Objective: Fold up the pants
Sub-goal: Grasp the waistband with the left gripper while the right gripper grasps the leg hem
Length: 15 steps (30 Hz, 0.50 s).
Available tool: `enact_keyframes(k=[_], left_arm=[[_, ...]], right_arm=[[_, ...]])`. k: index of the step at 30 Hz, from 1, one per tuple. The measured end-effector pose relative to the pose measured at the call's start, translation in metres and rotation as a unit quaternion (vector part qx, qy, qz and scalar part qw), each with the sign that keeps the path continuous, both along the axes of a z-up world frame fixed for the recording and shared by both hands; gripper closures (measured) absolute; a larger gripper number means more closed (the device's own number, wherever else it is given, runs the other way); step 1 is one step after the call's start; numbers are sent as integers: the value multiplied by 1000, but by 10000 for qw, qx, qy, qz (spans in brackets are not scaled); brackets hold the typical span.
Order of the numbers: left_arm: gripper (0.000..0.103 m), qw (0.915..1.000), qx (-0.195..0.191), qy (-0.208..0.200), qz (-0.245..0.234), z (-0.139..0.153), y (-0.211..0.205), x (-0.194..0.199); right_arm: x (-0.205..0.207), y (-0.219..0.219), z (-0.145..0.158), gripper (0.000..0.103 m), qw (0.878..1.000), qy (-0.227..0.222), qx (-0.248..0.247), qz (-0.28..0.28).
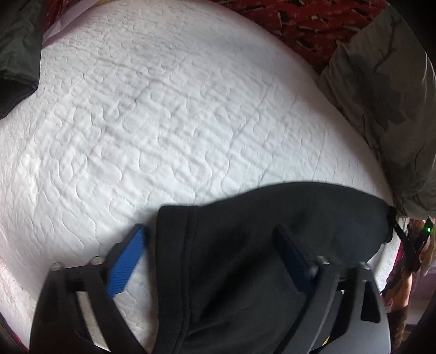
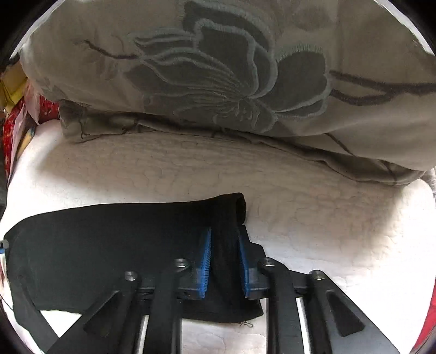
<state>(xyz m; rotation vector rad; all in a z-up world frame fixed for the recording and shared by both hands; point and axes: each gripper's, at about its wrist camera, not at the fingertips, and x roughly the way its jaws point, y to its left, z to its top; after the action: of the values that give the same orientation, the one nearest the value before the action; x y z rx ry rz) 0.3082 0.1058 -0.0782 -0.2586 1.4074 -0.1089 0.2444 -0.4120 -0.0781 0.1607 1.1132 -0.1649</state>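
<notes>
Black pants (image 1: pixel 245 245) lie on a white quilted bed (image 1: pixel 163 122). In the left wrist view my left gripper (image 1: pixel 209 231) is open, its blue-padded fingers (image 1: pixel 128 258) wide apart, with the hemmed edge of the pants between them. In the right wrist view the pants (image 2: pixel 109 245) spread to the left, and my right gripper (image 2: pixel 224 237) is shut on a bunched fold of the black fabric held between its blue pads (image 2: pixel 205 258).
A grey pillow with an embroidered flower (image 2: pixel 231 81) lies just beyond the pants; it also shows at the right in the left wrist view (image 1: pixel 381 95). A red patterned cloth (image 1: pixel 313 19) lies at the far end. Dark fabric (image 1: pixel 16 54) sits at the left.
</notes>
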Motion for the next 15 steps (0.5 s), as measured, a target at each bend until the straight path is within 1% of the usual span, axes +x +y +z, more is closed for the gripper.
enact_keyframes(k=[1, 2, 3, 4, 6, 9, 12, 14, 15], left_arm=[[34, 10000, -28, 3, -30, 3, 0, 4], [49, 10000, -20, 31, -47, 4, 0, 6], [65, 9999, 75, 71, -40, 4, 1, 8], [72, 9998, 180, 109, -67, 5, 2, 9], [75, 9995, 283, 85, -74, 5, 2, 8], [76, 9992, 333, -200, 47, 25, 6, -4], [76, 9969, 595, -511, 31, 48, 5, -22], [76, 9932, 838, -808, -51, 68, -3, -36], [76, 9913, 920, -934, -88, 73, -4, -42]], right_arm=[[-2, 0, 2, 95, 10000, -65, -6, -29], [-5, -2, 4, 95, 9999, -91, 7, -55], [-7, -3, 6, 95, 9998, -142, 42, -92], [-10, -4, 8, 95, 9997, -181, 53, -132], [-15, -3, 13, 96, 9994, -253, 54, -208], [-28, -3, 24, 97, 9989, -393, 31, -242], [-44, -2, 41, 97, 9976, -622, 22, -297], [-54, -1, 54, 97, 9963, -789, 36, -330], [-65, -1, 63, 97, 9954, -896, 38, -343]])
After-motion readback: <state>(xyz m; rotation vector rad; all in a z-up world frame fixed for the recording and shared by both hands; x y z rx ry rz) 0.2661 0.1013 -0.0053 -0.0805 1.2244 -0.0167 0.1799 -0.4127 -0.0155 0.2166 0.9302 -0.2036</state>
